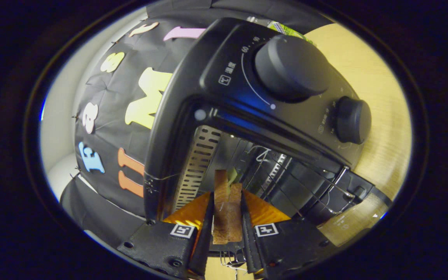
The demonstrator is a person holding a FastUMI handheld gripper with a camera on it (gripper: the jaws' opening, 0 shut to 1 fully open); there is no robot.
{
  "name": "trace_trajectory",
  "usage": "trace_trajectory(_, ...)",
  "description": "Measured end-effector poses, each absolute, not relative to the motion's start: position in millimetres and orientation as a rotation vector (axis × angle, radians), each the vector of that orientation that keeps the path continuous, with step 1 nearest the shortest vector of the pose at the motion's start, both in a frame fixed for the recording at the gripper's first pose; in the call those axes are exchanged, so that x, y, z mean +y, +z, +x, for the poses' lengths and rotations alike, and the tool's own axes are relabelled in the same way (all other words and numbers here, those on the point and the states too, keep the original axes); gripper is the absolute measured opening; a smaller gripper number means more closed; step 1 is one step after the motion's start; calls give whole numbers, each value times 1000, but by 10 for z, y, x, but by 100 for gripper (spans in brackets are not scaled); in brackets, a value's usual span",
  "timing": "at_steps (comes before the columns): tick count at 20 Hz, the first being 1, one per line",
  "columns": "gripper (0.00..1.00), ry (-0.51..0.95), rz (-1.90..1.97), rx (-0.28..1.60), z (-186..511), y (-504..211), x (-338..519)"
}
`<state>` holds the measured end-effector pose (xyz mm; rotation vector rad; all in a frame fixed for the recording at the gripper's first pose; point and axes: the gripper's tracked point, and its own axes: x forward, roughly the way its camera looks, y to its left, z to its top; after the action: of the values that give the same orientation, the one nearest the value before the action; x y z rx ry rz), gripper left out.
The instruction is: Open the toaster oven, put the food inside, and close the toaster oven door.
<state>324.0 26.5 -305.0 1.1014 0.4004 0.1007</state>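
Apparently light, soft and crumbly, the sandwich [227, 212] is pinched on both flat sides by the claw [227, 217], just at the open toaster oven [247, 116] mouth, so gentle pressure suits.

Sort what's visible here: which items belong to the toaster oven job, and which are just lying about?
Belongs to the job:
- toaster oven, door open
- sandwich-like food, clamped between both fingers of the hand-held gripper, at the oven's mouth
- wire rack inside

Just lying about:
- green patterned packet behind the oven
- wooden table
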Motion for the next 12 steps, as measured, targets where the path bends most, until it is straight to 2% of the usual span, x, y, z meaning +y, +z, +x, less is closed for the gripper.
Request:
trace_trajectory(3,45,92,1007,428,3208,-3069,280)
trace_trajectory(4,47,45,904,438,3241,-3159,215)
trace_trajectory(9,84,57,588,477,3117,-3200,249)
trace_trajectory(11,87,33,474,471,3049,-3203,198)
trace_trajectory(12,92,16,428,467,3006,-3201,174)
